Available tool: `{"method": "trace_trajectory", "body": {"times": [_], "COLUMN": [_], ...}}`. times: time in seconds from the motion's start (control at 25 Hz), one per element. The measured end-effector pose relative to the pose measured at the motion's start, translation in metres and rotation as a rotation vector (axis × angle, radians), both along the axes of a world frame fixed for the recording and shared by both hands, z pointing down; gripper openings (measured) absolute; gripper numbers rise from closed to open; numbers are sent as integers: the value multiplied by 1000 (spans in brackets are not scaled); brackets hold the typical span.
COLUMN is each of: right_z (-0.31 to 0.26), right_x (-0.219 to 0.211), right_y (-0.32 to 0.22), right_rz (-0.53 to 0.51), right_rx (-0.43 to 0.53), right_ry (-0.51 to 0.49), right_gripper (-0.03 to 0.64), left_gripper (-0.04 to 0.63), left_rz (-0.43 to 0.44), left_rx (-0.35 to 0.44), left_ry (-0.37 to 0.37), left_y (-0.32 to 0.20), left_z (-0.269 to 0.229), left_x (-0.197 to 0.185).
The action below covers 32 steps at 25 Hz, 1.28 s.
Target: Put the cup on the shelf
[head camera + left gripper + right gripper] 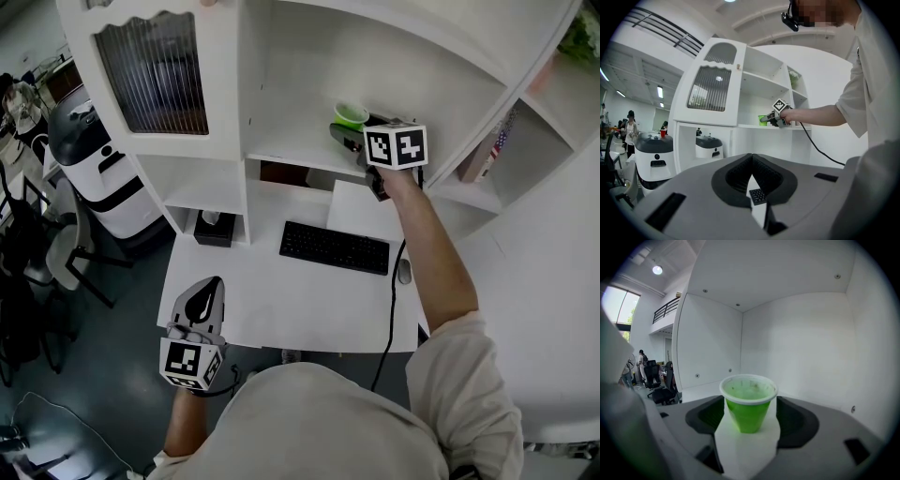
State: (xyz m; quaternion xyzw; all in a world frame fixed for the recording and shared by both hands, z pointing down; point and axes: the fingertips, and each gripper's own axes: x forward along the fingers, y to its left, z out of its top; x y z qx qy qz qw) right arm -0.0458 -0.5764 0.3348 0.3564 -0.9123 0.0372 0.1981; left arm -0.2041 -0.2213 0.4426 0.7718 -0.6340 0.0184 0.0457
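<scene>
1. The green cup (749, 406) stood upright on the white shelf (281, 150), between the jaws of our right hand-held gripper (750, 422). The jaws were spread wide, with a gap on each side of the cup, so nothing pressed on it.
2. We judged the withdrawal to be the main risk. With the cup inside the jaws, any sideways drift or twist of the hand could let a pad catch its wall or rim. That would tip so light a cup or drag it along.
3. A drag toward the front could pull the cup off the shelf, down to the tabletop (281, 300) and the keyboard (334, 247) below. We could not tell how close it stood to the front edge.
4. Our left hand-held gripper (751, 159) was closed on nothing. It was held low at the tabletop's near side, well apart from the shelf, so it could not have steadied a wobbling cup.
</scene>
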Motion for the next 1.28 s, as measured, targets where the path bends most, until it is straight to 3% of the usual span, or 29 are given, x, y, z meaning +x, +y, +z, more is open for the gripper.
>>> {"method": "trace_trajectory", "body": {"times": [0.6,1.28], "right_z": [-27,-66], "right_x": [22,53], "right_y": [43,178], "right_rz": [6,-49], "right_rx": [51,225], "right_ry": [-46,-122], "right_gripper": [350,204], "left_gripper": [0,0], "left_rz": [47,164], "left_rx": [17,39], "left_ry": [-6,-24], "left_y": [8,13], "left_z": [-7,-18], "left_x": [8,35]}}
